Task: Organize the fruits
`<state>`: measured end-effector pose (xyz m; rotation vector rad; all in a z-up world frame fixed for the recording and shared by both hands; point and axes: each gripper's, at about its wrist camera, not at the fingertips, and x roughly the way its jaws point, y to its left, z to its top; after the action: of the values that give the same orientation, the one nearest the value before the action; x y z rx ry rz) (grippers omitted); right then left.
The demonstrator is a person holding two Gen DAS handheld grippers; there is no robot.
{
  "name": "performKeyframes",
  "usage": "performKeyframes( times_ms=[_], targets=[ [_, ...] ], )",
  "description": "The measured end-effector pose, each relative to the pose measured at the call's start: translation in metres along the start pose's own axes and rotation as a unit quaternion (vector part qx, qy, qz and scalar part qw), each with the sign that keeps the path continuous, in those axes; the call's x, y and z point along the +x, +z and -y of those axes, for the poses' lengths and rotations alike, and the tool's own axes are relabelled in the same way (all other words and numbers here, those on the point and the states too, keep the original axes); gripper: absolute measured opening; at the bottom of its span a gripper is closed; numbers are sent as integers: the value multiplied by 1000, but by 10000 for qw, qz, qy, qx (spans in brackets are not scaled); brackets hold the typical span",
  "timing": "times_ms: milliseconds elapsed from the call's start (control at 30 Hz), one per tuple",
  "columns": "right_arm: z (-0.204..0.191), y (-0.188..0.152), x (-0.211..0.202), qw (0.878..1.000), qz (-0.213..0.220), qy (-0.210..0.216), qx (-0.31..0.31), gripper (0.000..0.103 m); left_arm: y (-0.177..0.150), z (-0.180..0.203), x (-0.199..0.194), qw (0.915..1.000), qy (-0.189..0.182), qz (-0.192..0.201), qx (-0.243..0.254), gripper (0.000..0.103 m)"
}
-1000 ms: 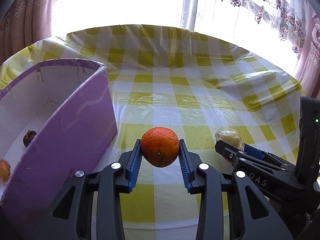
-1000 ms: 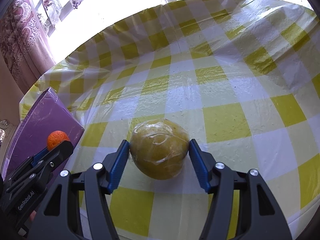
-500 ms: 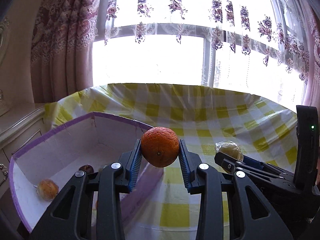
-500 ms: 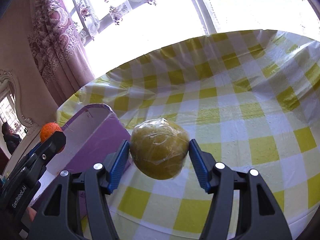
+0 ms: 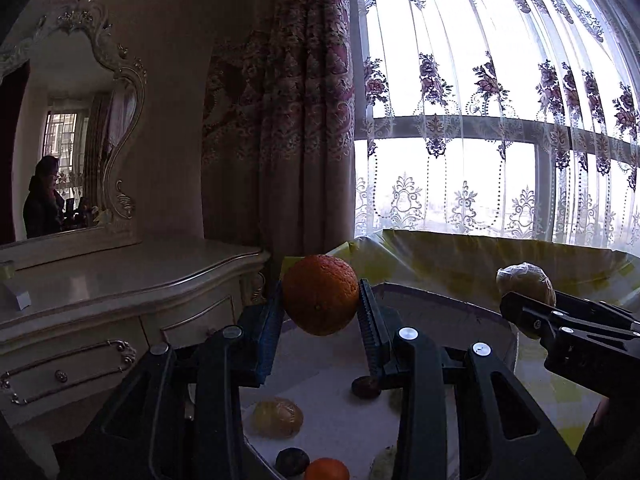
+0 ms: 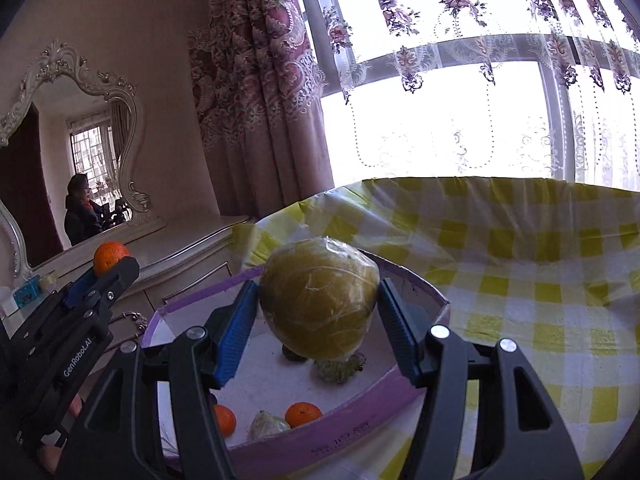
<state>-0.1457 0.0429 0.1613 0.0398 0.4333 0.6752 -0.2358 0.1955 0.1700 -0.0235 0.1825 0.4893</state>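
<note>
My left gripper (image 5: 320, 304) is shut on an orange (image 5: 320, 294) and holds it in the air above the purple box (image 5: 452, 300). My right gripper (image 6: 318, 310) is shut on a plastic-wrapped yellow-green fruit (image 6: 318, 304) and holds it above the same box (image 6: 360, 436). Each gripper shows in the other's view: the right one with its wrapped fruit (image 5: 524, 286), the left one with its orange (image 6: 108, 256). Inside the box lie several small fruits: an orange one (image 6: 303, 414), a dark one (image 5: 366, 386), a wrapped yellowish one (image 5: 278, 416) and a green leafy one (image 6: 340, 366).
The box stands on a table with a yellow-checked cloth (image 6: 540, 304). A cream dresser (image 5: 120, 292) with an ornate mirror (image 5: 72, 120) stands to the left of the table. Curtains and a bright window (image 5: 480, 120) are behind.
Both grippers have lifted their fruits off the table and swung left. They now hover over the purple box, with the cameras tilted up toward the window.
</note>
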Motion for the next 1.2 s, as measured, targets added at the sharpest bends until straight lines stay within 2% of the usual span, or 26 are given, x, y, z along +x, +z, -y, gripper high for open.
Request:
performKeyframes(
  times_ms=[67,167,267,333,533,633,700,733,767,833,1000,1067,1200],
  targets=[
    [-13,1,16,9994,-292,-4,-183,62,-5,-8,11,9998,68,-203,-6,35],
    [-27,0,47,9943,-987,5,-401,62,-11,-11,38,9964,-78,-841,76,35],
    [-40,-6,74,9829,-1691,-51,-728,62,-21,-12,61,9865,-273,-1607,148,35],
    [-46,-12,87,9749,-1999,-177,-961,62,-27,-13,72,9779,-371,-2053,94,35],
    [-51,-27,109,9580,-2555,-402,-1240,62,-39,-13,94,9599,-298,-2772,306,35],
    [-47,-28,121,9506,-2798,-490,-1253,62,-48,-19,108,9465,-321,-3204,218,36],
    [-44,-28,129,9480,-2896,-504,-1221,62,-53,-24,116,9369,-449,-3466,-9,37],
    [-42,-29,132,9484,-2911,-492,-1154,62,-54,-25,117,9357,-452,-3499,-44,39],
    [-40,-31,135,9472,-2963,-516,-1112,63,-53,-24,118,9365,-437,-3480,6,46],
    [-37,-34,139,9452,-2998,-670,-1100,72,-53,-22,118,9353,-453,-3508,54,58],
    [-22,-39,139,9449,-3031,-826,-921,85,-54,-22,122,9318,-535,-3588,93,69],
    [-21,-43,137,9461,-2962,-840,-1011,86,-55,-19,122,9318,-514,-3588,188,72],
    [-27,-50,136,9409,-2949,-1035,-1309,86,-56,-15,120,9311,-456,-3604,329,75]
  ],
)
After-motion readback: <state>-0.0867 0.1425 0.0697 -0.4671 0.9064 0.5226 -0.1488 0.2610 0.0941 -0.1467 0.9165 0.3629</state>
